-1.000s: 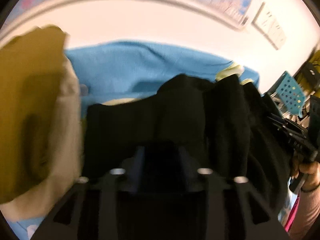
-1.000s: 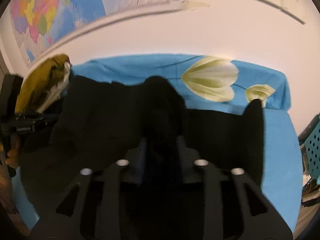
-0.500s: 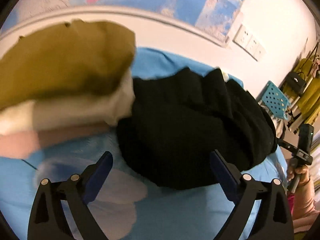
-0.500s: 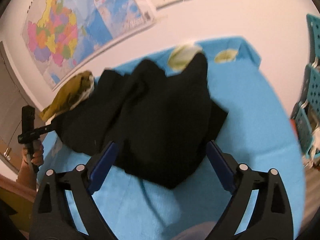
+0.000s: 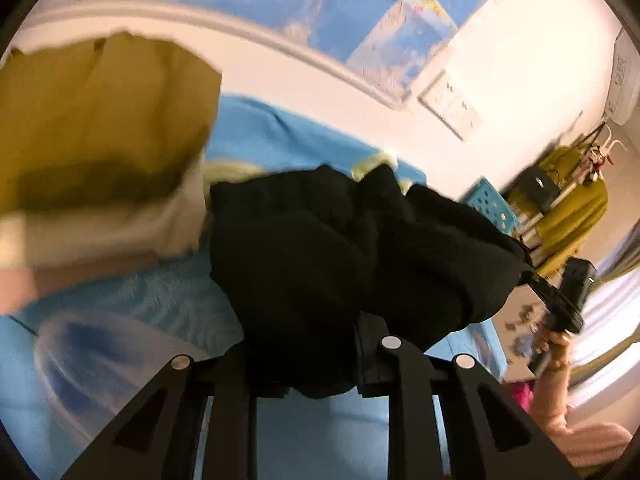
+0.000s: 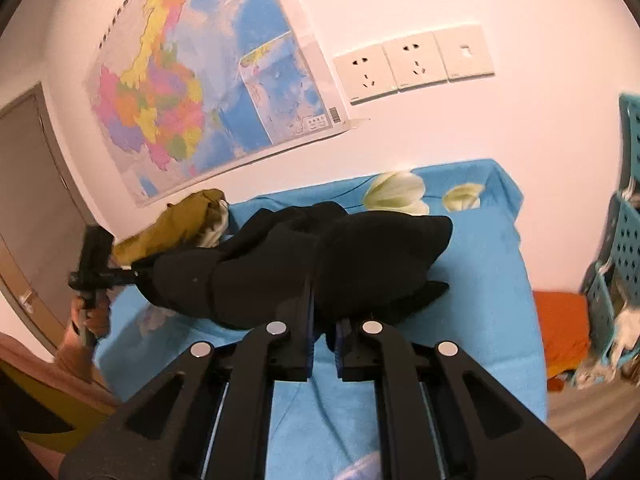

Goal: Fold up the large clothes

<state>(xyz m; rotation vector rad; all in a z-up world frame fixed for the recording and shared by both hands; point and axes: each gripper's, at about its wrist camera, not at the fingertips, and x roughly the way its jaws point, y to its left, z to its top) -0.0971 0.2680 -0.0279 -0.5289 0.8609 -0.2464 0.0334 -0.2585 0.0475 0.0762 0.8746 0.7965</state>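
- The black garment (image 6: 320, 264) is pinched by the right hand-held gripper (image 6: 323, 344), its jaws narrowed on the cloth, bunched just ahead of it above the blue floral-print sheet (image 6: 484, 280).
- The left hand-held gripper (image 5: 320, 364) is likewise clamped on the black garment's other end.
- A lift-and-spread step is judged underway; next, the cloth is to be stretched flat.
- Lettering on the wall map (image 6: 208, 80) cannot be read.

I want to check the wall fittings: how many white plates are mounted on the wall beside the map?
3. In the right wrist view they sit in one row right of the map: a socket plate, a second socket plate, then a switch plate. None seems hidden.
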